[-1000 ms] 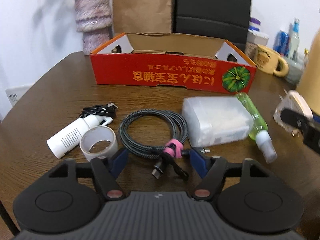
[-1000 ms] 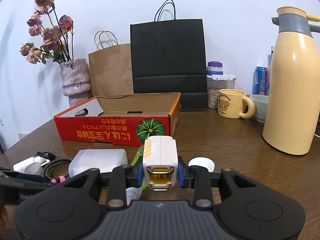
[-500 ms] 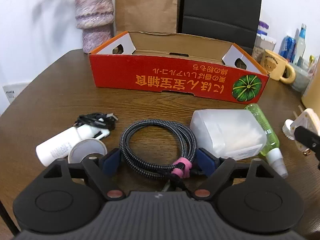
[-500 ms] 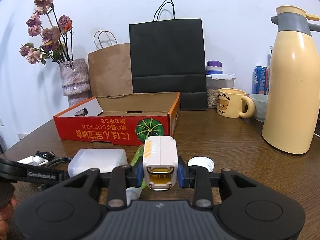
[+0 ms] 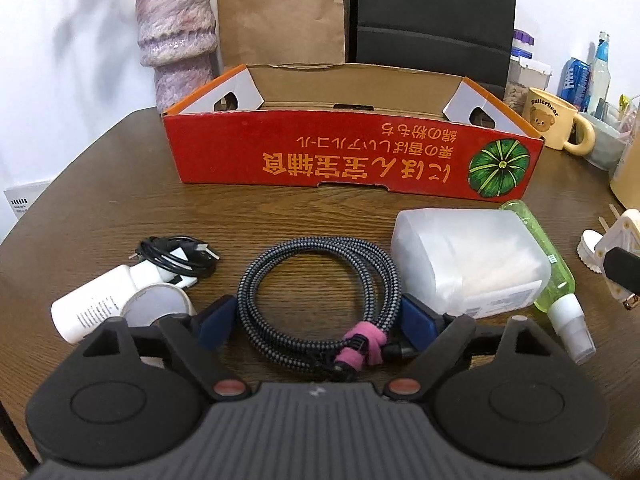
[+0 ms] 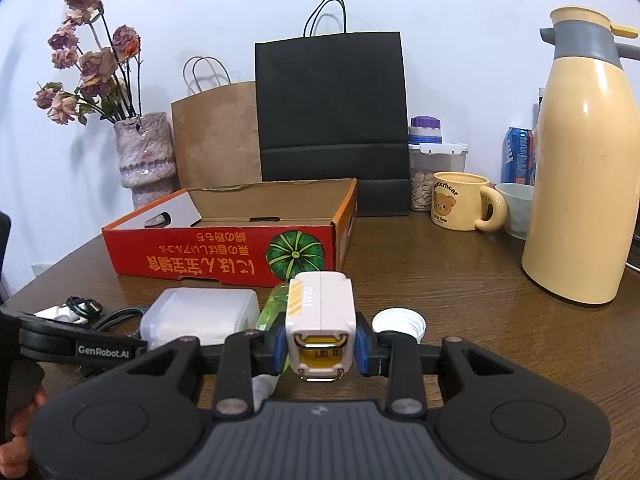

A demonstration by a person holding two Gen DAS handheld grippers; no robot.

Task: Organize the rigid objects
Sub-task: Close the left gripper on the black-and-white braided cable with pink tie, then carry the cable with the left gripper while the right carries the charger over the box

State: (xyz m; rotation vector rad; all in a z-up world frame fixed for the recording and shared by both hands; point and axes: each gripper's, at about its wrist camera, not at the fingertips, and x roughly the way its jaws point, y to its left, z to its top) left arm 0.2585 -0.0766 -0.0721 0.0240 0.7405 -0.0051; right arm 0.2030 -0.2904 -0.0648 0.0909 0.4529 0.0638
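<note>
While the red box (image 5: 352, 160) is sitting open at the back of the table (image 5: 100, 208), everything below is being placed relative to it.

Bottle: a white bottle (image 5: 92, 304) is lying in front of the box's left end, well apart from it, with a tape roll (image 5: 158, 310) touching its near side.
Black cord: a small bundled cord (image 5: 176, 256) is resting against the bottle's neck, in front of the box's left part.
Left gripper: the left gripper (image 5: 316, 318) is pointing at the box's middle, its jaws standing wide apart around a coiled cable (image 5: 320, 292); the blue pads (image 5: 216, 320) are sitting just outside the coil, and contact is unclear.
Tub: a frosted tub (image 5: 464, 260) is lying in front of the box's right part.
Spray: a green spray bottle (image 5: 548, 272) is leaning along the tub's right side, its tip pointing away from the box.
Right gripper: the right gripper (image 6: 320, 350) is holding a white charger (image 6: 320, 320) clamped between its pads, in front of the box's right corner.
Cap: a white cap (image 6: 398, 324) is lying right of the charger, near that corner.
</note>
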